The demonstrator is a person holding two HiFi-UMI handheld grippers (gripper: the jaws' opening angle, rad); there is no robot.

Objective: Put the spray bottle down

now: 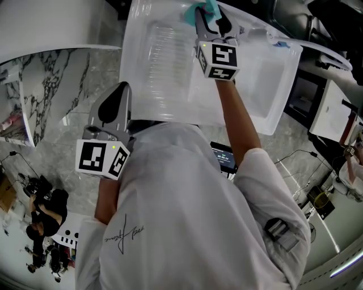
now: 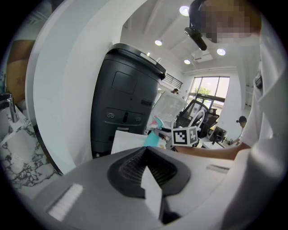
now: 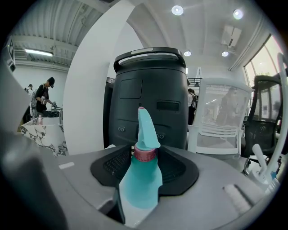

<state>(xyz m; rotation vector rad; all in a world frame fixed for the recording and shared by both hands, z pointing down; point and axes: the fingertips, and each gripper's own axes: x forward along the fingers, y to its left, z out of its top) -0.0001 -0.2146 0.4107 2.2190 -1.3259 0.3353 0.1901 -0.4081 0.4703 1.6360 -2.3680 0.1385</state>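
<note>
A teal spray bottle with a pink collar lies lengthwise between the jaws of my right gripper, nozzle pointing away from the camera. Both pads touch its sides, so the gripper is shut on it. In the head view that gripper reaches to the far edge of the white table, and only a bit of the bottle shows at its tip. My left gripper hangs back near my body, at the table's near left corner. Its jaws meet with nothing between them.
A tall black bin-like unit stands straight ahead beyond the table, with a white mesh chair to its right. A marble counter curves along the left. A small black device with a screen sits below the table's near edge. People stand in the background.
</note>
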